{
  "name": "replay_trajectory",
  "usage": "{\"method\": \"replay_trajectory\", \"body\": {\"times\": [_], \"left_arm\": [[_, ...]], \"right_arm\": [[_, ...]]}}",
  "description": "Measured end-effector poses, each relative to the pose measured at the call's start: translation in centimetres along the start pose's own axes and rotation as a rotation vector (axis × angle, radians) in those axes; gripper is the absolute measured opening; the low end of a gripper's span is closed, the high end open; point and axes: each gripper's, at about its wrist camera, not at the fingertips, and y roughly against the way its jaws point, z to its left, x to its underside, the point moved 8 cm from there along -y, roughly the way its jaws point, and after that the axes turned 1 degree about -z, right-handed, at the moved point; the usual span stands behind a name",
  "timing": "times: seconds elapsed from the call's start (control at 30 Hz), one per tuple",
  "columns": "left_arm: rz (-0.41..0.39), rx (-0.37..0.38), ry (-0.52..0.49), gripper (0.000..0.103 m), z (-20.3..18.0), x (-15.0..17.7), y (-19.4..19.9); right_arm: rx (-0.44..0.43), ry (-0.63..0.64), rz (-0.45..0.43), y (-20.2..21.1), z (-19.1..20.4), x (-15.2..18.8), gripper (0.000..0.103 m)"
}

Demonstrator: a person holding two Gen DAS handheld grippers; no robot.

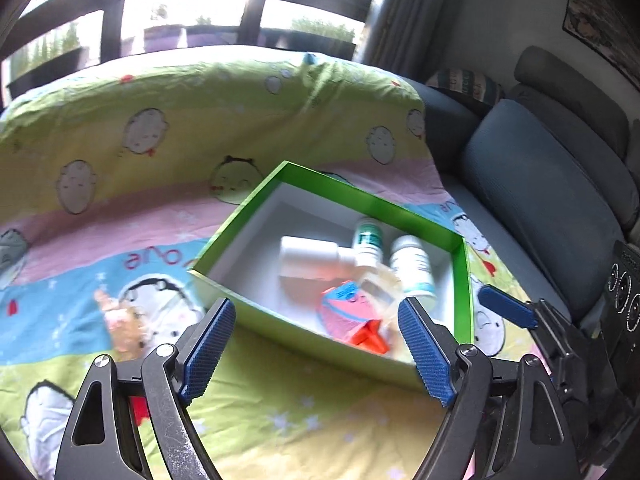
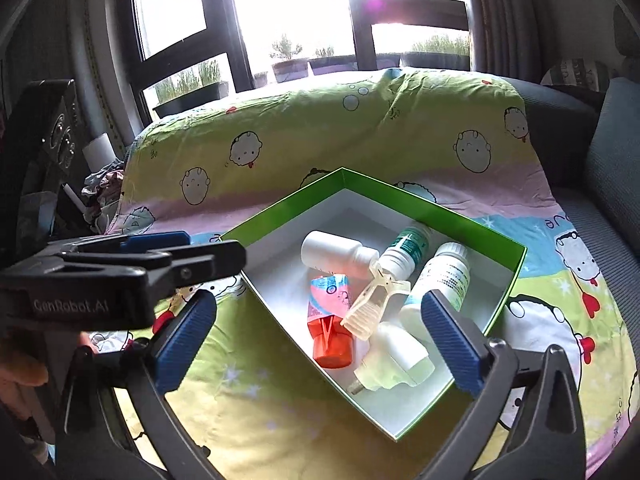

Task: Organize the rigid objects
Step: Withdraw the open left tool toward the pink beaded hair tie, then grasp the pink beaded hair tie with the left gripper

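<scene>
Cartoon-printed bedsheet point(image 2: 400, 128) covers the sofa. "GenRobot.AI" marks the left gripper point(image 2: 188, 258) at left frame; its jaws are spread, empty. Right gripper point(image 2: 318, 336), lower frame, gapes wide, holding nothing. Beyond, mid-frame, the green box point(image 2: 404, 200) holds bottles point(image 2: 440, 280), labels illegible.

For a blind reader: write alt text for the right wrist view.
A green box on a cartoon-print sheet holds three white bottles, a pink tube, a clear clip and a white plug. The right claw stands open in front of it, the left claw at left.
</scene>
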Motion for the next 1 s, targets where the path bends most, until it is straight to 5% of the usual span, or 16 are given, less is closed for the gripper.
{"method": "replay_trajectory", "body": {"times": [0.3,0.73,1.0], "left_arm": [[-0.070,-0.140,0.008,0.084,3.6,1.9,3.9],[-0.070,-0.294,-0.028,0.084,7.1,5.5,7.2],[0.016,-0.321,0.134,0.084,14.6,10.3,7.2]], "right_arm": [[0.018,0.018,-0.003,2.5,0.4,1.3,0.102],[-0.009,0.076,0.043,3.2,4.1,2.9,0.102],[-0.071,0.131,0.130,0.5,7.9,5.5,0.102]]}}
